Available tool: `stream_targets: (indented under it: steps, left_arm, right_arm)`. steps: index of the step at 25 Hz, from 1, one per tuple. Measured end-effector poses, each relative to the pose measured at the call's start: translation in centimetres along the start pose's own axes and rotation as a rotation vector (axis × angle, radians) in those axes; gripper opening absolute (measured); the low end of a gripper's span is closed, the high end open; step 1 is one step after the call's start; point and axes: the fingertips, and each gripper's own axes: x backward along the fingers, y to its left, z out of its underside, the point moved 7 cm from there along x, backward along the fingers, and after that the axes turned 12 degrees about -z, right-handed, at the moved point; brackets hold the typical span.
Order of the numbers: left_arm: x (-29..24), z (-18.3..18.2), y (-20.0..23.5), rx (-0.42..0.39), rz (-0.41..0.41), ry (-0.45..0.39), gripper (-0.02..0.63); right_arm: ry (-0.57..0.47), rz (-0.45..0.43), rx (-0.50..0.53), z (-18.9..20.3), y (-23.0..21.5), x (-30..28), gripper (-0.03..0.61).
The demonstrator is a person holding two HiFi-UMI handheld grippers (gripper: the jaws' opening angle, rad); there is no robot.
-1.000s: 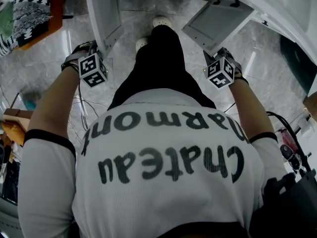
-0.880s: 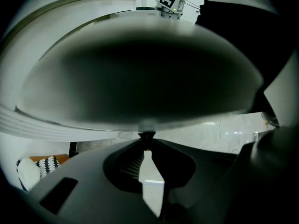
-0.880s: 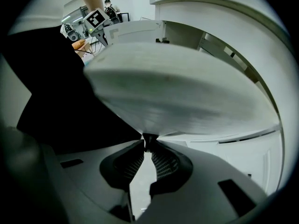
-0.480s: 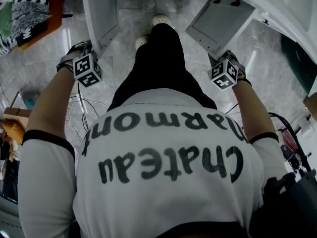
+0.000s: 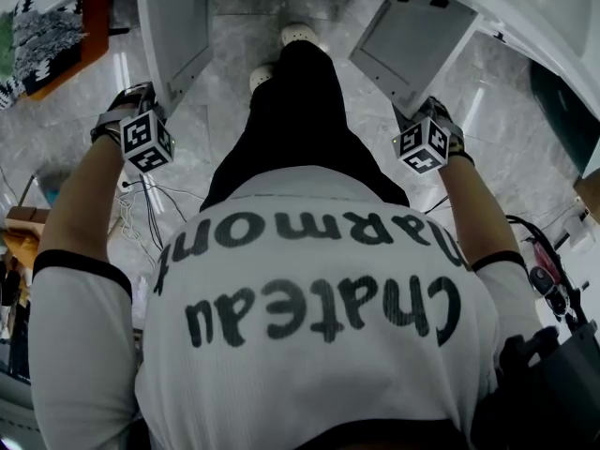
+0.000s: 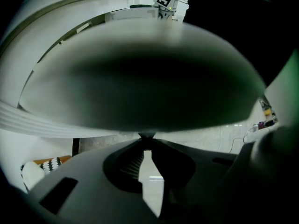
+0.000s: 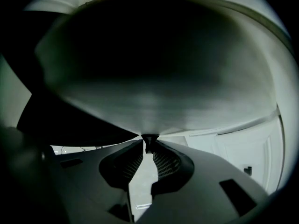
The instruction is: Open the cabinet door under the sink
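The cabinet under the sink has two white doors, and both already stand swung out. The left door is just left of the person's legs and the right door just right of them, each angled away from the cabinet front. The gap between them is open above the legs.

The left gripper points down at the free edge of the left door. Its jaws are drawn in until the tips pinch a small dark piece at that edge. It is probably a knob or lip, though the close, blurred view does not settle which. The right gripper does the same on the right door, its ribbed pads closed on a matching dark nub under the panel. Each gripper's marker cube sits out to the side of the legs, left and right.

I judge this to be the middle of the opening pull, with the doors well ajar but probably not at full swing. The next move calls for drawing each edge further outward, away from the legs, along its hinge arc. The pinch must stay firm, since so small a hold could slip. The jaws can let go once the doors stand wide.

The marble floor lies below, with loose cables left of the legs.
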Motion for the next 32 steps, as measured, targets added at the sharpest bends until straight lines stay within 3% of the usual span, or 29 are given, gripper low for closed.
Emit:
stream_targets:
  steps: [13, 21, 28, 32]
  left_arm:
    - [0.2, 1.6, 0.3, -0.086, 0.02, -0.023, 0.043]
    - [0.3, 2.5, 0.7, -0.255, 0.059, -0.039, 0.043]
    - [0.4, 3.5, 1.2, -0.388, 0.083, -0.057, 0.043]
    - [0.3, 3.7, 1.4, -0.386, 0.106, -0.052, 0.043]
  right_arm:
    - [0.018, -0.013, 0.077, 3.3, -0.5, 0.7, 0.051]
    - [0.053, -0.088, 0.153, 4.6, -1.3, 1.5, 0.052]
    - [0.143, -0.164, 0.205, 6.7, -2.2, 2.1, 0.057]
    - [0.221, -0.216, 0.241, 8.6, -2.8, 2.7, 0.064]
